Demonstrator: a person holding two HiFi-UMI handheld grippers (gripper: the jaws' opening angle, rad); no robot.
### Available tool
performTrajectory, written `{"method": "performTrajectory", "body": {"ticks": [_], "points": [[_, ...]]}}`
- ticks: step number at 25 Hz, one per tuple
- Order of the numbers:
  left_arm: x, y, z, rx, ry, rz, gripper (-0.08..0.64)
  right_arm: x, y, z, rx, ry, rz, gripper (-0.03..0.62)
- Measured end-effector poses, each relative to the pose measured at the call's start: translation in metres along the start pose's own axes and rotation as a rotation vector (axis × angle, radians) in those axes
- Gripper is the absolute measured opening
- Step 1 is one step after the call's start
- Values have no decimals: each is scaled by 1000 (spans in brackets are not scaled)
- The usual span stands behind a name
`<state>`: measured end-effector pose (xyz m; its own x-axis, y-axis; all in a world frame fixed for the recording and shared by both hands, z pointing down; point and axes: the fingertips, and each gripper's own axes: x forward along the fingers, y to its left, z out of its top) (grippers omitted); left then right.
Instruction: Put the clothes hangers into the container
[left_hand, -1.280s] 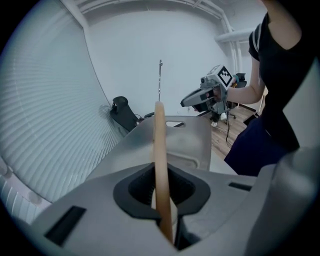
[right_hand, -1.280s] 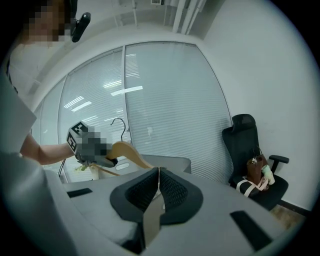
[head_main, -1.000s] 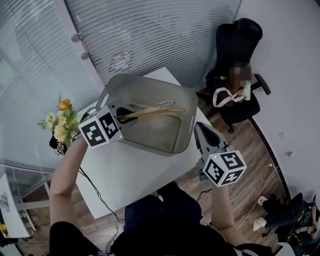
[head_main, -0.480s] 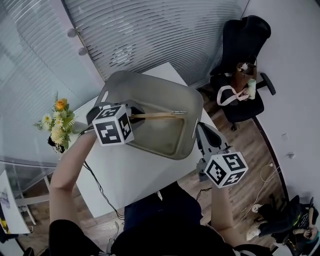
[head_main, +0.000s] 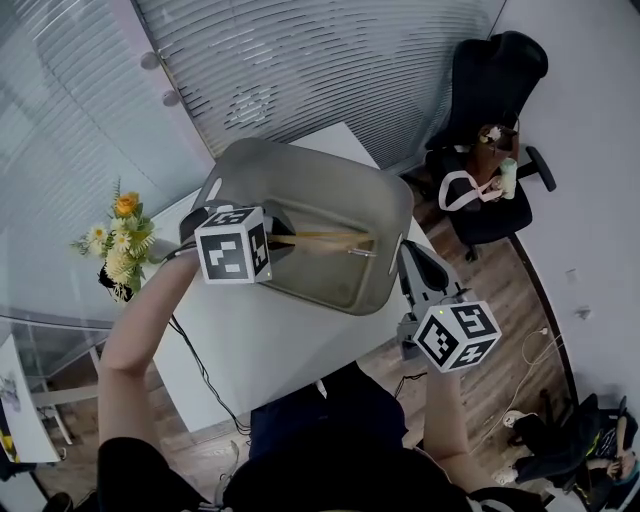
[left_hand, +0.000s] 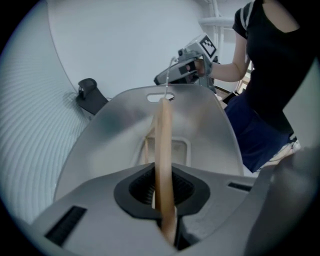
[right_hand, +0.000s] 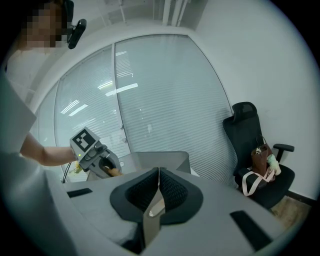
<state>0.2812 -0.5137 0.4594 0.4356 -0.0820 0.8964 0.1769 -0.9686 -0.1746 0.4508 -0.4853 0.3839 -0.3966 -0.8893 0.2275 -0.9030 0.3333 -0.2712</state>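
Wooden clothes hanger (left_hand: 163, 150) is clamped at one end by the left gripper (head_main: 272, 240), jaws closed tight on the wood. The hanger is held inside the grey container (head_main: 300, 175), low between its walls, w/ the metal hook toward the wall opposite the gripper. Whether the bottom is touched can't be told. The right gripper (right_hand: 158, 186) is kept outside the container, off its near-right corner, jaws pressed together w/ nothing between them. Step in hand, as judged: placing, approx. at the lowering stage. Next, the hanger should be eased flat onto the container floor, then the left jaws opened & the gripper lifted straight out so the hook isn't snagged on the rim.
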Motion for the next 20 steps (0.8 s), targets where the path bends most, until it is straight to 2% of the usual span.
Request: {"method": "performTrajectory", "body": {"ticks": [3,6,15,20], "points": [[10,-29,-9,103,82,-106,34,-2,2,-1,3,-2,2,31],[18,-42,-18,164,153,-143,25,-4,4,-1,3,-2,6,31],[22,-40,-26,148,215,-160,32,-6,6,0,3,-10,13,31],[20,-41,-24,79,197,-221,112,-5,5,1,8,-12,24,31]]}}
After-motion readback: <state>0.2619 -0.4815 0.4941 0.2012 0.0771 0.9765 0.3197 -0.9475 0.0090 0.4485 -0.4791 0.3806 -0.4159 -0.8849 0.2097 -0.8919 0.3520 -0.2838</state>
